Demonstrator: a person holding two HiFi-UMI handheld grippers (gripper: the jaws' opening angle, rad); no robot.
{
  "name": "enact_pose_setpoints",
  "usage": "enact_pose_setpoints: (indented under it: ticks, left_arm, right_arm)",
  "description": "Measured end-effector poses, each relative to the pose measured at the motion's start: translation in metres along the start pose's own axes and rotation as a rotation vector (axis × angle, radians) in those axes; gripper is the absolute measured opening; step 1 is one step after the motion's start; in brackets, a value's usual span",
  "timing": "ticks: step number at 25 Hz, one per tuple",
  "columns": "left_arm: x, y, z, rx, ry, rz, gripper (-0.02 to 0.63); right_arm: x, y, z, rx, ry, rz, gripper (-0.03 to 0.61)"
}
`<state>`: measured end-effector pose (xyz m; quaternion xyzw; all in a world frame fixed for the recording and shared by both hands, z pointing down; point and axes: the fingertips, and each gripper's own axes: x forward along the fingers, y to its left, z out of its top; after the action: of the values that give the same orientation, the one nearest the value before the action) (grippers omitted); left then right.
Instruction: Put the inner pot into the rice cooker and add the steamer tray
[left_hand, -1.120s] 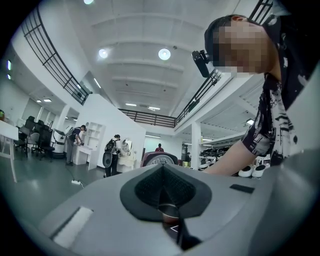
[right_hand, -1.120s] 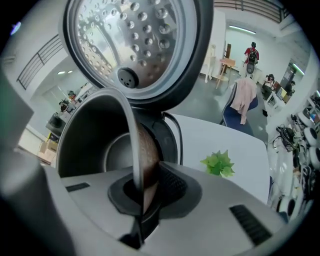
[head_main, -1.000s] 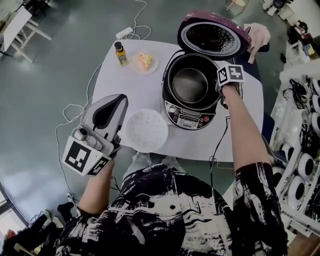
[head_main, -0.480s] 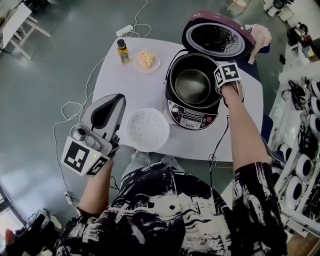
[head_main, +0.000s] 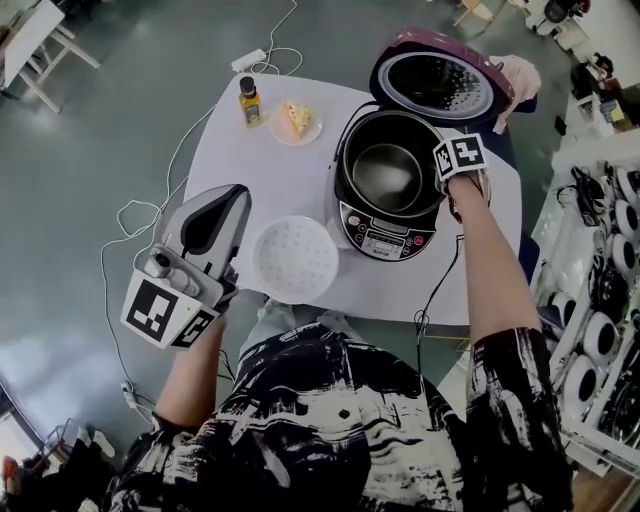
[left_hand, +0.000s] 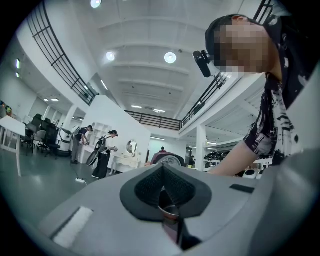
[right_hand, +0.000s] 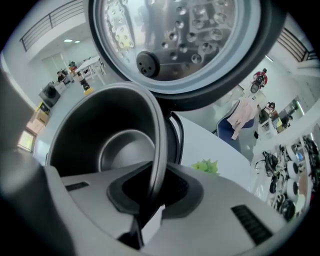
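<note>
view: head view
desk: white, carrying all the things below
rice cooker: on the desk's right half, with its lid swung up at 1 o'clock of the body
inner pot: seated down inside the rice cooker, empty
right gripper: points steeply down at 3 o'clock of the inner pot's rim; the marker cube on top covers the jaws here
steamer tray: white perforated disc lying flat on the desk at 8 o'clock of the rice cooker, just beside it; neither gripper touches it
left gripper: held at 9 o'clock of the steamer tray, at the desk's left edge and apart from the tray; jaws drawn to a point
bottle and plate: side by side at 10 o'clock of the rice cooker, well apart from it

view: left gripper view
left gripper: jaws together, dark pads meeting along one seam, nothing between them; it looks out level across the room
rice cooker: only the raised lid shows, at 12 o'clock just past the jaw tips, far off
person's arm: reaches in at 3 o'clock

view: right gripper view
right gripper: jaws closed on the thin metal rim of the inner pot, which runs up between the pads toward 12 o'clock
inner pot: dark wall and bare round bottom at 10 o'clock of the jaws
lid: its perforated inner face fills 12 o'clock
desk: white surface at 2 o'clock
</note>
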<state>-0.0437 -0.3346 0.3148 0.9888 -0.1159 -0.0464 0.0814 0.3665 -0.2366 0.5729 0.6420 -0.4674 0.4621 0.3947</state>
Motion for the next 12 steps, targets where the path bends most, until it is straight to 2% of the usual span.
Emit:
enact_pose_setpoints:
  ticks: [8, 12]
  left_arm:
    - [-0.003, 0.0, 0.003, 0.006, -0.004, -0.002, 0.005]
    - [-0.005, -0.002, 0.007, 0.012, -0.004, -0.002, 0.005]
  right_arm:
    - [0.0, 0.001, -0.005, 0.142, -0.05, 0.075, 0.032]
    - [0.004, 0.002, -0.012, 0.061, -0.027, -0.002, 0.036]
